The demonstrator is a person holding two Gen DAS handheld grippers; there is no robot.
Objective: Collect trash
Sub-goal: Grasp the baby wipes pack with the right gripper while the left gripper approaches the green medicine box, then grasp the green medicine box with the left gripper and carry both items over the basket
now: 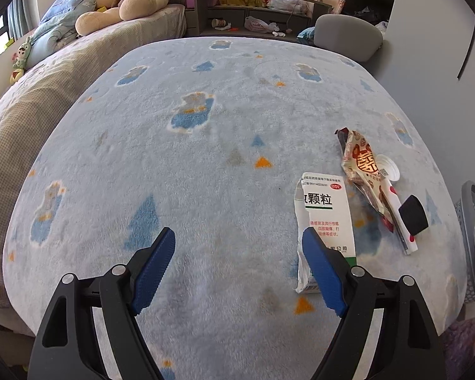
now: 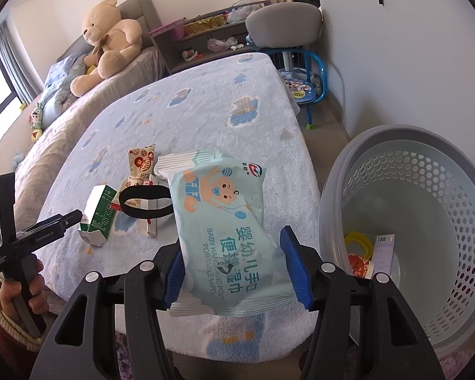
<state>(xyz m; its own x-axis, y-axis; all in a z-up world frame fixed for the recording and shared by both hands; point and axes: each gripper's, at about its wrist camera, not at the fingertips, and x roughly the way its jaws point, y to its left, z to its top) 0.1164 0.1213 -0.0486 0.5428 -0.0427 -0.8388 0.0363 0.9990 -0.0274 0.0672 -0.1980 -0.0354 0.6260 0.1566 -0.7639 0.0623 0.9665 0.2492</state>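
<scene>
**Wipes pack gripped, medicine box under left gripper**

Right gripper (image 2: 234, 269) had its fingers clamped on the sides of a baby wipes pack (image 2: 220, 221), held above the blanket edge (image 2: 205, 110), beside the grey basket (image 2: 338, 190). Left gripper (image 1: 239, 270) had its fingers wide apart, nothing between them; right finger overlapped a torn medicine box (image 1: 327, 209) lying on the blanket. Snack wrapper (image 1: 362, 171) lay just beside the box.

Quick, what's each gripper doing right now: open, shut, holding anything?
Left hand-held gripper: open, empty, over the blanket beside the medicine box.
Right hand-held gripper: shut on the wipes pack, near the basket.
</scene>
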